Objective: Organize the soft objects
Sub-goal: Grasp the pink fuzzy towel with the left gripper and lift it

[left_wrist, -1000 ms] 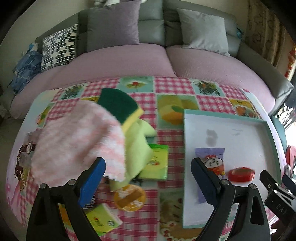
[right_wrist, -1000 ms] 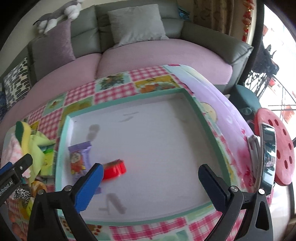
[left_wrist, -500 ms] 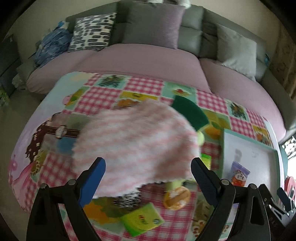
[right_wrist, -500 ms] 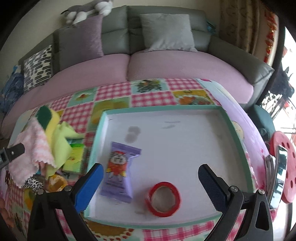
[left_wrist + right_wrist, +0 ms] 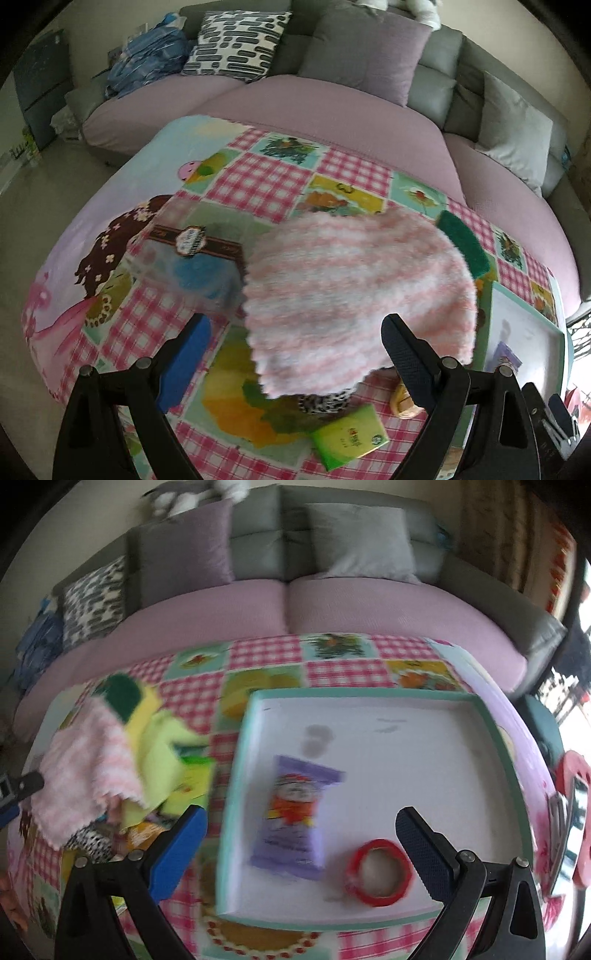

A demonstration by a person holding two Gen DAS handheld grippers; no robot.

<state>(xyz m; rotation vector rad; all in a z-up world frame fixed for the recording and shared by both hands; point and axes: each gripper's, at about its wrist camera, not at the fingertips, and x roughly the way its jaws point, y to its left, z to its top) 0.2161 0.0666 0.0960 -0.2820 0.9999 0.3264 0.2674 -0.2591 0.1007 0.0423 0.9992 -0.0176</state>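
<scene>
A bench [image 5: 258, 177] covered with a patchwork checked cloth is seen in front of a pink-cushioned sofa [image 5: 369, 605]. A teal-rimmed white tray [image 5: 495, 731] is set toward the bench's right edge. A fluffy pink-and-white striped cloth [image 5: 354, 295] is draped over a heap of soft things near the middle of the bench, left of the tray. Under it a yellow-green cloth [image 5: 162, 753] and a green-backed yellow sponge [image 5: 125, 698] are found, the sponge at the heap's far side. A green tissue packet [image 5: 349, 435] is laid close to the bench's near edge, beside a black-and-white patterned piece [image 5: 325, 400] that is only partly visible. Inside the tray, a purple snack packet [image 5: 295, 812] is seen near its left wall and a red tape roll [image 5: 380, 873] near its near wall. The left tool [image 5: 291, 354] is held spread wide above the near part of the striped cloth, with nothing gripped. The right tool [image 5: 303, 843] is likewise spread wide and empty over the tray's near-left part.
</scene>
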